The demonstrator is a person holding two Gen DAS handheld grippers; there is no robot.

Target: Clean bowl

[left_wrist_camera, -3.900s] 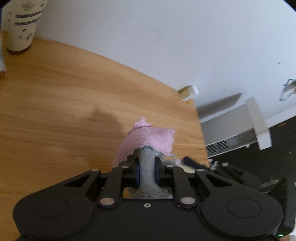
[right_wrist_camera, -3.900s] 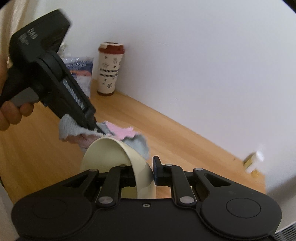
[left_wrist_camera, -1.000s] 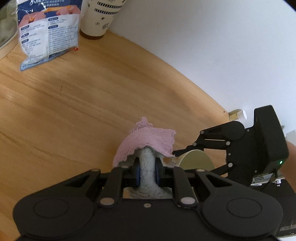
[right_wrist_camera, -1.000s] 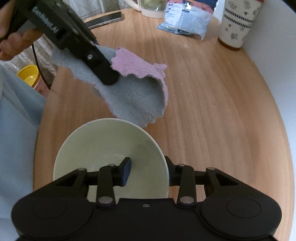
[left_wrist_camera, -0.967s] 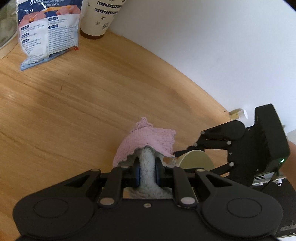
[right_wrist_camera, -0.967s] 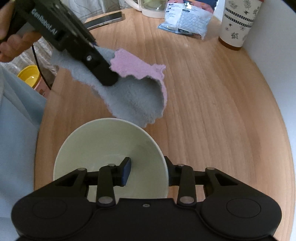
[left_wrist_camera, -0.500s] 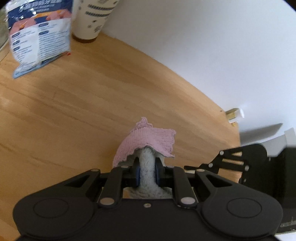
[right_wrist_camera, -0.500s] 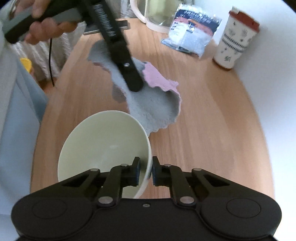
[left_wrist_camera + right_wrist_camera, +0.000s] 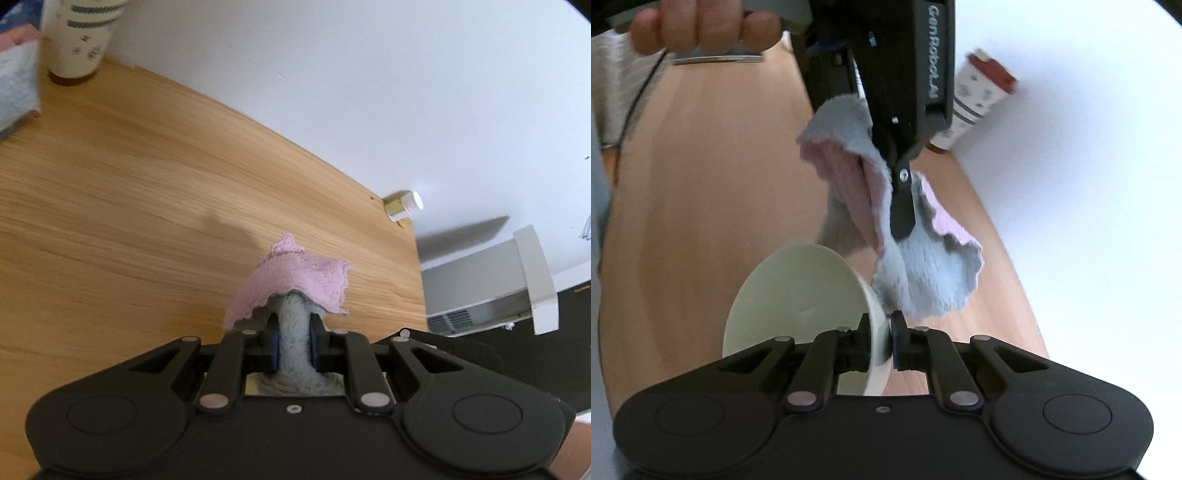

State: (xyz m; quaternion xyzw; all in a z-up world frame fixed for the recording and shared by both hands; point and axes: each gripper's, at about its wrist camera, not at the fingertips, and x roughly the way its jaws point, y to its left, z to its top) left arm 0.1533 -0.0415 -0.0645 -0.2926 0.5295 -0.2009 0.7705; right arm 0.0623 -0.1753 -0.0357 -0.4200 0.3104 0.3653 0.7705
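"GenRobot.AI" reads in white down the side of the left claw (image 9: 901, 221)'s black housing.

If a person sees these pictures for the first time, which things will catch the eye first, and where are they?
In the right wrist view, the pink and grey cloth hangs from the left gripper in the middle of the picture, just above the pale bowl, which the right gripper pinches by its rim. In the left wrist view the same cloth bulges up between the fingers over the wooden table, and a patterned cup stands at the far left by the white wall.
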